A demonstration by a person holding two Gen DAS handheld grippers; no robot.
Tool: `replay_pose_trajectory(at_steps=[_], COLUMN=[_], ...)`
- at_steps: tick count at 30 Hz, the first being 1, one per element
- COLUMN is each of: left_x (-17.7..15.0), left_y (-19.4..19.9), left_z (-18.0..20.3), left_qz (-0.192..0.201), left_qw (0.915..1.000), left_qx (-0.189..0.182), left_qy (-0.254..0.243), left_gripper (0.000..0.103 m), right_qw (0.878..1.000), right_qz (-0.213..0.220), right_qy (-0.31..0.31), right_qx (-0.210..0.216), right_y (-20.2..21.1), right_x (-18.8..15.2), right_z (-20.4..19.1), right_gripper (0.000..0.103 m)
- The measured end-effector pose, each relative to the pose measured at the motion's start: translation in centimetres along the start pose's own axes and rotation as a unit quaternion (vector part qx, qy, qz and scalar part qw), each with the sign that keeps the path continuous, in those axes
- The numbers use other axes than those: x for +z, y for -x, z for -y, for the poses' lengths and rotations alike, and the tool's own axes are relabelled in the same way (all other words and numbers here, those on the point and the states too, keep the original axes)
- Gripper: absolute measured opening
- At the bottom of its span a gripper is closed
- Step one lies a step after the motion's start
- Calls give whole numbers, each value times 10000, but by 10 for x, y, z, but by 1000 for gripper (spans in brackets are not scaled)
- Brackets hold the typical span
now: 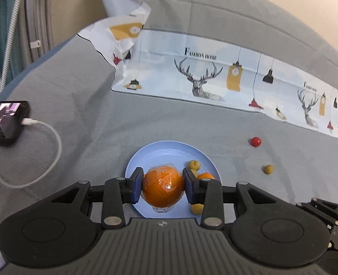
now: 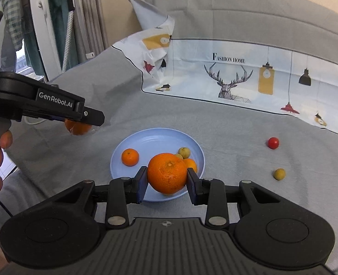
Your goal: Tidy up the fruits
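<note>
My left gripper (image 1: 163, 186) is shut on a plastic-wrapped orange (image 1: 163, 188) and holds it above the blue plate (image 1: 166, 151). In the right wrist view the left gripper (image 2: 86, 119) hangs left of the plate with that orange (image 2: 78, 128) under its fingers. My right gripper (image 2: 166, 182) is shut on a bare orange (image 2: 167, 173) over the plate's (image 2: 155, 137) near edge. On the plate lie a small mandarin (image 2: 130, 157), another mandarin (image 2: 190, 163) and a yellow-green small fruit (image 2: 183, 152).
A red cherry tomato (image 2: 273, 142) and a yellow-green small fruit (image 2: 279, 174) lie on the grey sheet right of the plate. A phone (image 1: 5, 121) with a white charging cable (image 1: 43, 155) lies far left. A printed pillowcase (image 2: 249, 78) lies behind.
</note>
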State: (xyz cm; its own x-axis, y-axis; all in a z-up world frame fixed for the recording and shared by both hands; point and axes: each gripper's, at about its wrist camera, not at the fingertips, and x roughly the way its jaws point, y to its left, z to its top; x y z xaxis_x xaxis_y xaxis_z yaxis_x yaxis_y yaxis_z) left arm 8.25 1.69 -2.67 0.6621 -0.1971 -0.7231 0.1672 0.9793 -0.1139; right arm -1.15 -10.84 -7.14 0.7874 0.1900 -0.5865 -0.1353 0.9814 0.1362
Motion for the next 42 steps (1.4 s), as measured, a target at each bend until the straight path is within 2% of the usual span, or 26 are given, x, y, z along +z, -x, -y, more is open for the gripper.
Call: replay_pose_trajectory(at_steps=[11,20,22,23,24,25,26,27,28,32,36,39,42], left_x=[7,5,6,7,8,9,10,11,10,1,-17,-32,-45], left_y=[-92,-130,-130,-128,-124,-118,-110,-103,-96,-60,-16,13,38], left_z=[-3,-13,-15,-16,-17,-18,-18,-17,-15,-8,-6,-8,-6], left_qz=[-626,-899,-934,-930,-890,-801,-684,-661,-671,-541,-447,-399,-254], left_qw=[9976,9949,9947,9949,9954,9964,9974,9976,9974,9975,9979,9975,9977], left_qx=[226,355,312,292,275,242,199,180,189,370,471,524,557], left_qy=[-178,-280,-290,-261,-213,-148,-90,-105,-155,-261,-36,253,293], left_gripper=[41,41,52,77,99,103,103,103,103,103,103,103,103], right_qw=[9987,9962,9960,9958,9957,9957,9956,9955,9953,9951,9952,9965,9983], right_qz=[-496,-845,-862,-871,-872,-861,-863,-878,-889,-942,-981,-831,-551], right_qy=[83,179,217,233,244,273,308,345,369,284,29,-72,-92], right_qx=[79,109,114,156,186,196,176,127,84,99,43,-61,-173], right_y=[-86,-131,-136,-138,-139,-138,-137,-134,-129,-97,-52,-20,14], right_x=[8,2,3,4,6,9,11,13,15,15,4,-4,-11], right_z=[8,5,3,2,2,0,-1,-2,-3,-2,-5,-9,-13], right_gripper=[37,37,39,39,47,61,70,84,86,91,95,97,98])
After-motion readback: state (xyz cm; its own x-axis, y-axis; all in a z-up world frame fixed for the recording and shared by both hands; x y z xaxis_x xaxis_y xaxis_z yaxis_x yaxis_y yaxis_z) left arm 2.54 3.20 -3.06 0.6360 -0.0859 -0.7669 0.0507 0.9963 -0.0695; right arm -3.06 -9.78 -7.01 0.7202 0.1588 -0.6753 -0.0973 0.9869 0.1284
